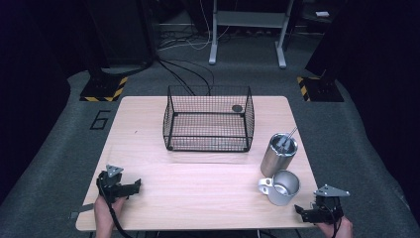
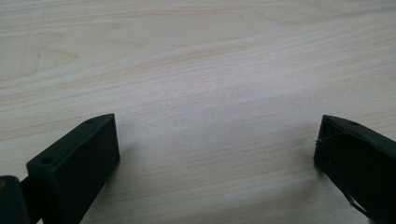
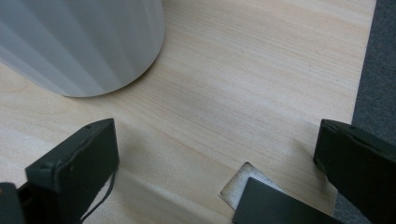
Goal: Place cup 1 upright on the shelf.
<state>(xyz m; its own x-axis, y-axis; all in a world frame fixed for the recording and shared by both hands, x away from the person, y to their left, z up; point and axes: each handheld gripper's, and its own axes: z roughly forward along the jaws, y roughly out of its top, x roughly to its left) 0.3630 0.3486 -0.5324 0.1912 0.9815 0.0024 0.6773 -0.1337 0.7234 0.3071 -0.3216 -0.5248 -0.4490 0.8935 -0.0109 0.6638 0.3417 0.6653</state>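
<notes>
— Where are the two claws right now?

— Low in the high view. The left claw (image 1: pixel 130 188) sits at the lower left of the frame, over the near part of the wooden surface (image 1: pixel 198 183), a hand (image 1: pixel 104 213) gripping it from below. In its own view the two black jaws stand wide apart at the bottom corners, with bare wood grain between them. Nothing is held.

— And the right one?

— The right claw (image 1: pixel 303 212) is at the lower right of the frame, at the near corner of the surface. Its jaws are spread wide too, holding nothing. In the right gripper view the grey floor (image 3: pixel 376 70) shows along the right edge, and a pale ribbed wall fills the upper left of the frame; that is the mug (image 3: pixel 84 42), close to the claw but not touching it.

— What does the mug look like from above?

— The mug (image 1: pixel 281 187) is pale, lying tilted with its handle towards the left, just up and left of the right claw. Right behind it stands a steel cup (image 1: pixel 278 154) with a utensil sticking out of its top; the two are touching or nearly so, I cannot tell which.

— Anything else on there?

— A black wire basket (image 1: pixel 208 124) in the upper middle of the surface, well apart from both claws. A small dark round thing sits in its far right corner, too small to make out.
</notes>
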